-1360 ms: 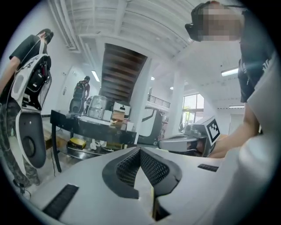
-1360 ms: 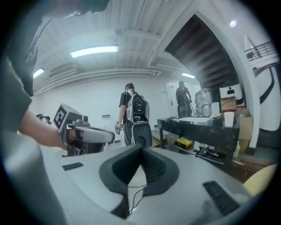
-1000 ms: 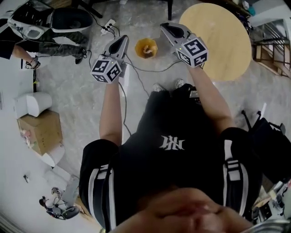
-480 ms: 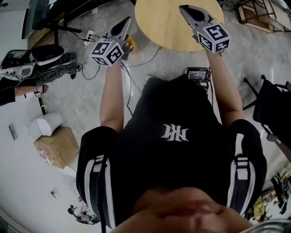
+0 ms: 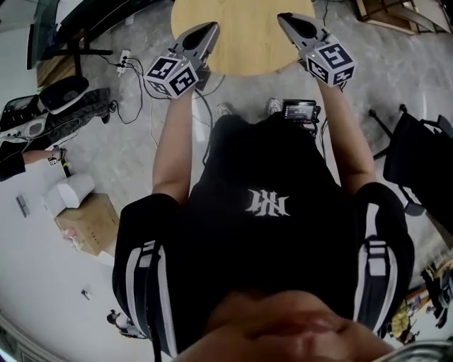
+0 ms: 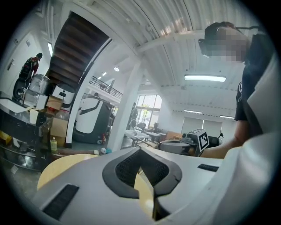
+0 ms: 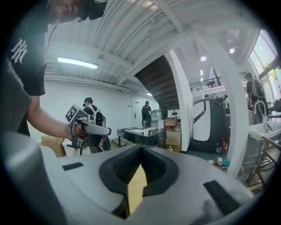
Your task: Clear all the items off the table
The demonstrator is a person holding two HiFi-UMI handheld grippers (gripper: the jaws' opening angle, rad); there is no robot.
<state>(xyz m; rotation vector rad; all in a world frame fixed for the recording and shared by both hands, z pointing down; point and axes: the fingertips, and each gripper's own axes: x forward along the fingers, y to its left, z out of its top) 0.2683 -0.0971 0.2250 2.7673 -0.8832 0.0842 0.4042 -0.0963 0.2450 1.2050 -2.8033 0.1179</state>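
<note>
Surface (image 5: 244, 42) edge curves just ahead of me; my left hand-held gripper (image 5: 207, 30) and right hand-held gripper (image 5: 284, 18) hang over its rim, well apart, both pressed together.

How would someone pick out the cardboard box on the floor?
Start at the round wooden table at the top of the head view, then follow the grey floor down the person's left side. The cardboard box lies there, brown and square-edged, beside a smaller white object.
</note>
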